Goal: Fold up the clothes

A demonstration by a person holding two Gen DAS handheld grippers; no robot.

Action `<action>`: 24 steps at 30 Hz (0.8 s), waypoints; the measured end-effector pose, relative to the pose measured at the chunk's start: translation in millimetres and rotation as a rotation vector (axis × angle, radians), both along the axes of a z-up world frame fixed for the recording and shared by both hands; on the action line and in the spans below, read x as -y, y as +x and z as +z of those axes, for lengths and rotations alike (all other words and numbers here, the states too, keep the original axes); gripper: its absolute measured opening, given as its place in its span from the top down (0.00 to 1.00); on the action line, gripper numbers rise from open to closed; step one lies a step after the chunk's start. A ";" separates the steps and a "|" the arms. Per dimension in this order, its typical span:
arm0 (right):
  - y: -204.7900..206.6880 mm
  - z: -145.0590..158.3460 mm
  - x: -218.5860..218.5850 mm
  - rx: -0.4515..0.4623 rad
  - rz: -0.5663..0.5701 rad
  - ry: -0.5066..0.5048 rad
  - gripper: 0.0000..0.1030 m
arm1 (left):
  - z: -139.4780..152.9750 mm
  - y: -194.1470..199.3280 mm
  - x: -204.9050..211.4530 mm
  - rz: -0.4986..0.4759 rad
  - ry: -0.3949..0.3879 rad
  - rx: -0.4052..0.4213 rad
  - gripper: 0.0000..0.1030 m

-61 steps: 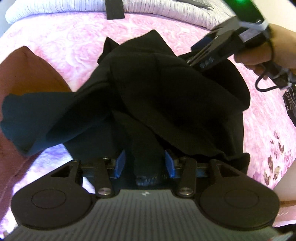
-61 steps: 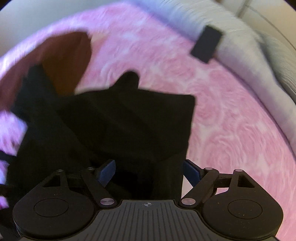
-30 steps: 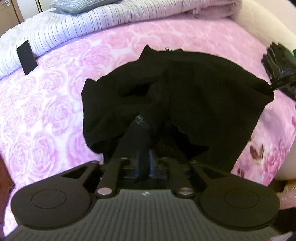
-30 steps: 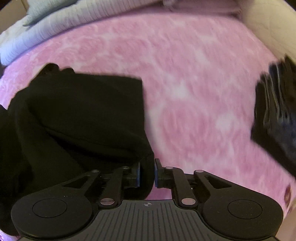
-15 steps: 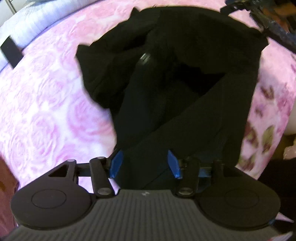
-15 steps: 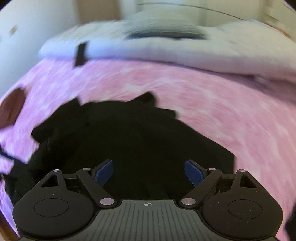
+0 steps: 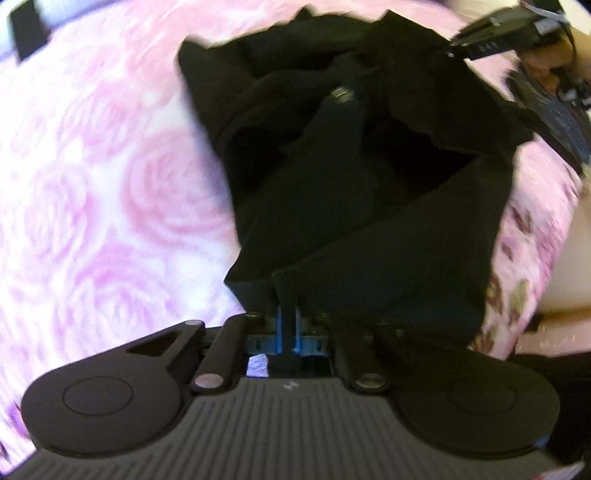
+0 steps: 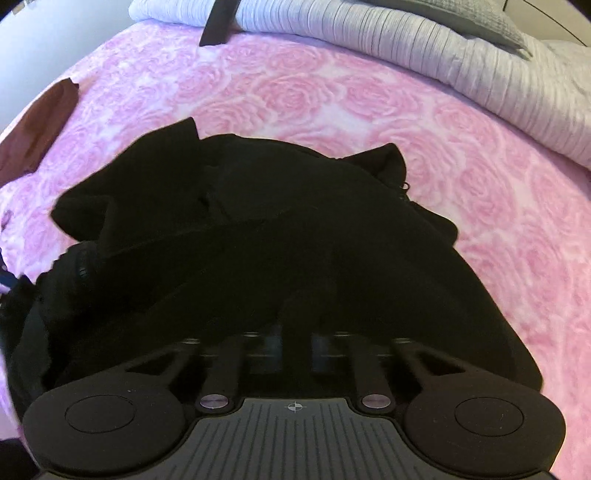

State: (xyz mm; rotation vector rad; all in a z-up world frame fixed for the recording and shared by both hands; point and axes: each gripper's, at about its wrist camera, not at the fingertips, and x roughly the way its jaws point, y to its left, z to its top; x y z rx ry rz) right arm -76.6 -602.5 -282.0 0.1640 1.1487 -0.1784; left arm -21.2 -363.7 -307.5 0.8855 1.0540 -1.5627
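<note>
A black knit garment lies bunched on the pink rose-print bedspread. My left gripper is shut on a ribbed edge of the garment, which hangs from its blue pads. In the right wrist view the same black garment fills the middle. My right gripper is shut on a fold of it, with the fingers mostly buried in dark cloth. The right gripper also shows in the left wrist view at the garment's far corner.
A striped white duvet lies along the far side of the bed. A black phone rests at its edge. A brown garment lies at the left. Another dark item lies at the right of the left wrist view.
Both grippers were open around the garment half a second ago and have now closed on it. The left one has drawn nearer to a ribbed edge.
</note>
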 end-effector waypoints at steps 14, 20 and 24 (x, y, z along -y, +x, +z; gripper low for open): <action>-220.4 71.2 -135.8 -0.234 0.103 0.076 0.93 | 104.3 -49.8 -75.8 -0.528 -0.068 0.013 0.98; -286.9 30.4 -153.3 -0.328 -0.004 0.108 0.92 | 84.9 -105.6 -104.7 -0.692 0.141 0.085 0.96; -283.0 19.3 -151.1 -0.345 -0.005 0.108 0.70 | 92.3 -109.9 -101.1 -0.614 0.178 0.153 0.86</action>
